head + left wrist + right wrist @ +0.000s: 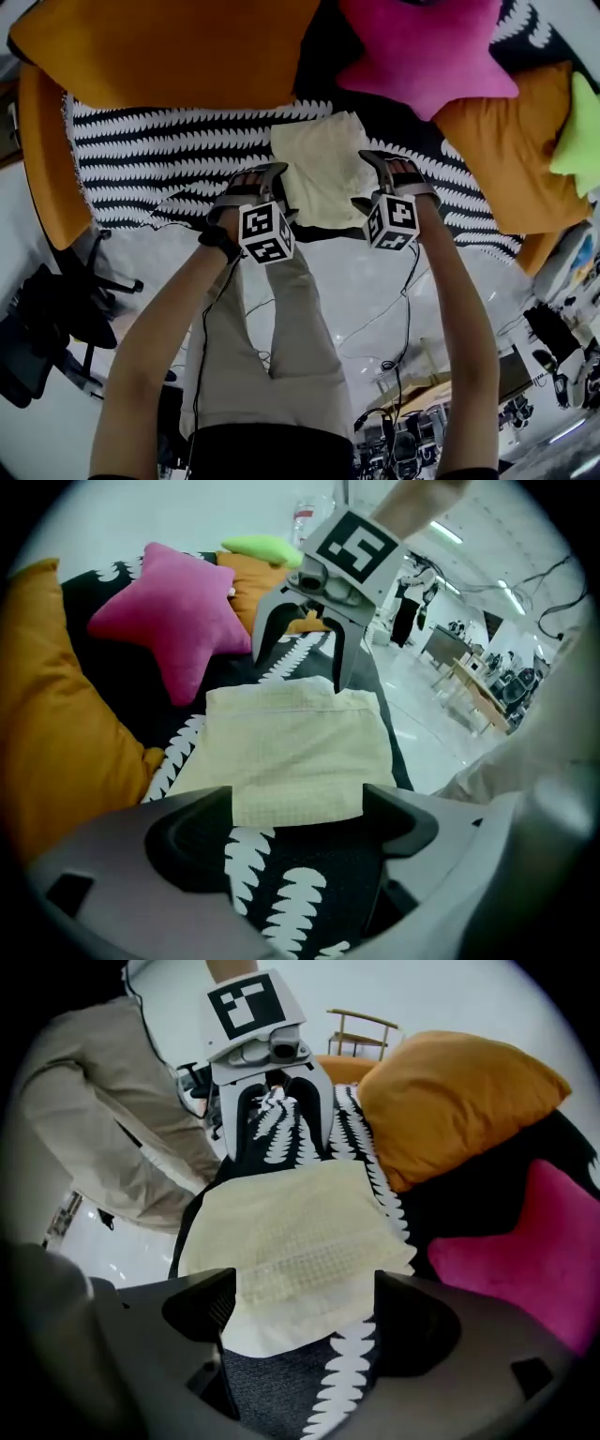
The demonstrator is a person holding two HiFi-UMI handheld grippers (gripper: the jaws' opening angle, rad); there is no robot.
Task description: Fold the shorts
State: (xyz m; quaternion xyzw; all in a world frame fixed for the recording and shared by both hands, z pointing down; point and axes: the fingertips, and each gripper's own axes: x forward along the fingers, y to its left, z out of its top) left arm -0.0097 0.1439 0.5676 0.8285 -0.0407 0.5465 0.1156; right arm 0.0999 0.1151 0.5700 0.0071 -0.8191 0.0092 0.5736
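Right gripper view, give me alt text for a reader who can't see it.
Folded pale yellow shorts lie on a black-and-white patterned cover, and the right gripper holds its jaws apart on either side of their near edge. The left gripper hangs over the far edge, jaws also apart. An orange cushion and a pink cushion sit to the right.

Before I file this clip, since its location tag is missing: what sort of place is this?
Probably an office or lab with a sofa corner: star cushion and patterned throw, desks and glossy floor behind.
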